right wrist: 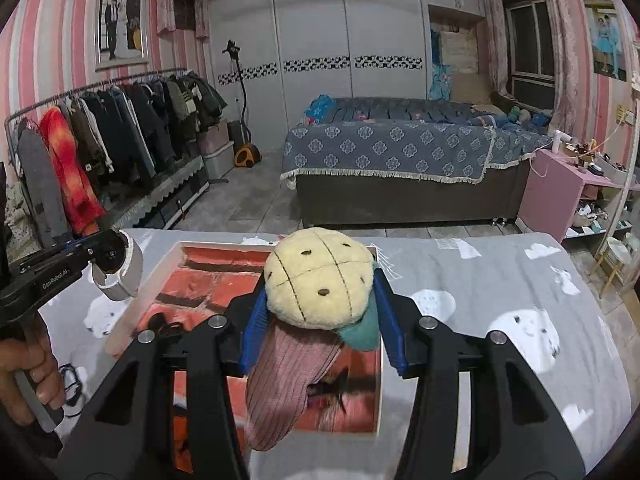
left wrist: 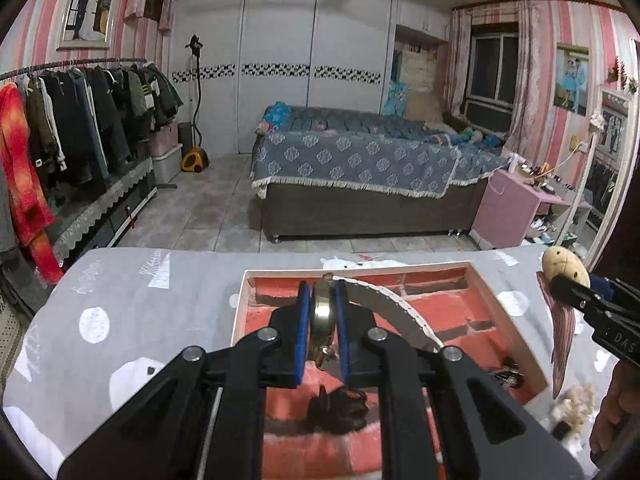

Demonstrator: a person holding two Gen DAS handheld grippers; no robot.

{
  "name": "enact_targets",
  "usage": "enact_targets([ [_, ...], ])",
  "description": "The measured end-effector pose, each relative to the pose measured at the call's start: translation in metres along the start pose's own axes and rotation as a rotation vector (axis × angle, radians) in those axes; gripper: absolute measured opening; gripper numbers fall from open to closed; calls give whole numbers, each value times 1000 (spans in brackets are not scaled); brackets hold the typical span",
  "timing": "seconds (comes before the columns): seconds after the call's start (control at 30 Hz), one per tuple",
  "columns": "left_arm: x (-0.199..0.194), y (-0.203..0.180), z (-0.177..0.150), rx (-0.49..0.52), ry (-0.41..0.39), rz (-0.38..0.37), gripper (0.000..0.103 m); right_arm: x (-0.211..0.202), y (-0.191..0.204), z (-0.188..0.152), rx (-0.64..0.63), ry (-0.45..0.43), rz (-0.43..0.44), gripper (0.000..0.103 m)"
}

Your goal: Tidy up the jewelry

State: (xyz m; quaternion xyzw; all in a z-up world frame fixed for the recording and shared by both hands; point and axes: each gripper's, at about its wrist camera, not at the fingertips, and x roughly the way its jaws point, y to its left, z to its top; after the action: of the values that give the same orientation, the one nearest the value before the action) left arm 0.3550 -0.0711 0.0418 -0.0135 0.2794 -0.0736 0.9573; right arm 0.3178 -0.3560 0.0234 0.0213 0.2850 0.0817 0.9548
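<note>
A shallow box (left wrist: 239, 308) lined with a red brick print lies on the grey patterned tablecloth (left wrist: 132, 308). My left gripper (left wrist: 323, 294) is shut on a gold-cased watch (left wrist: 321, 314), whose white strap (left wrist: 394, 304) curls to the right over the box. From the right wrist view the left gripper (right wrist: 107, 257) hangs by the box's (right wrist: 130, 316) left wall. My right gripper (right wrist: 321, 284) is shut on a cream plush hair piece (right wrist: 316, 276) with a pink ribbed tail (right wrist: 282, 376), above the box's right half. A dark item (left wrist: 336, 408) lies inside the box.
A black hair tie (right wrist: 70, 384) and a fluffy cream piece (left wrist: 576, 402) lie on the cloth beside the box. A hand (right wrist: 24, 368) holds the left gripper's handle. Beyond the table stand a bed (left wrist: 360, 168), a clothes rack (left wrist: 80, 120) and a pink side table (left wrist: 516, 208).
</note>
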Motion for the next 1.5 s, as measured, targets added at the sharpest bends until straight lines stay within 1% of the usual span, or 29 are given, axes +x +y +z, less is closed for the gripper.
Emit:
enact_targets([
  [0.2,42,4,0,-8,46,26,13,63,-5,9,5,70,4,50],
  [0.27,52,9,-2,-24,59,19,13,80,-4,10,-8,94,3,50],
  [0.37,64,14,-5,-16,87,32,13,100,-4,5,-15,134,8,50],
  [0.47,75,16,-12,2,108,54,13,117,-1,0,-43,190,-18,51],
  [0.53,85,17,-18,6,132,62,13,124,-1,-1,-55,214,-44,51],
  [0.63,93,17,-25,1,162,48,13,131,-2,-6,-55,246,-61,51],
  [0.7,96,12,-28,22,176,59,13,134,0,-10,-82,265,-84,51],
  [0.77,95,8,-29,35,172,67,13,136,2,-12,-94,269,-92,51],
  [0.93,102,9,-33,36,209,66,13,138,2,-19,-97,293,-101,53],
  [1.0,104,11,-33,36,220,69,13,138,2,-20,-107,295,-115,55],
  [1.07,109,13,-34,22,237,67,14,139,6,-23,-138,297,-135,59],
  [1.1,109,13,-35,19,234,63,14,141,7,-24,-148,309,-129,59],
  [1.17,107,12,-35,38,229,74,15,139,4,-24,-121,302,-121,59],
  [1.2,107,15,-34,22,233,70,15,139,4,-25,-121,299,-134,61],
  [1.23,108,17,-34,8,237,65,17,138,6,-25,-136,293,-151,62],
  [1.3,109,19,-34,4,245,65,23,135,8,-25,-147,283,-147,67],
  [1.37,106,21,-32,-4,234,66,41,132,7,-24,-138,264,-139,74],
  [1.43,103,22,-30,-7,214,53,48,125,3,-22,-116,235,-114,74],
  [1.5,101,27,-28,-21,209,43,49,115,-3,-16,-95,205,-114,74],
])
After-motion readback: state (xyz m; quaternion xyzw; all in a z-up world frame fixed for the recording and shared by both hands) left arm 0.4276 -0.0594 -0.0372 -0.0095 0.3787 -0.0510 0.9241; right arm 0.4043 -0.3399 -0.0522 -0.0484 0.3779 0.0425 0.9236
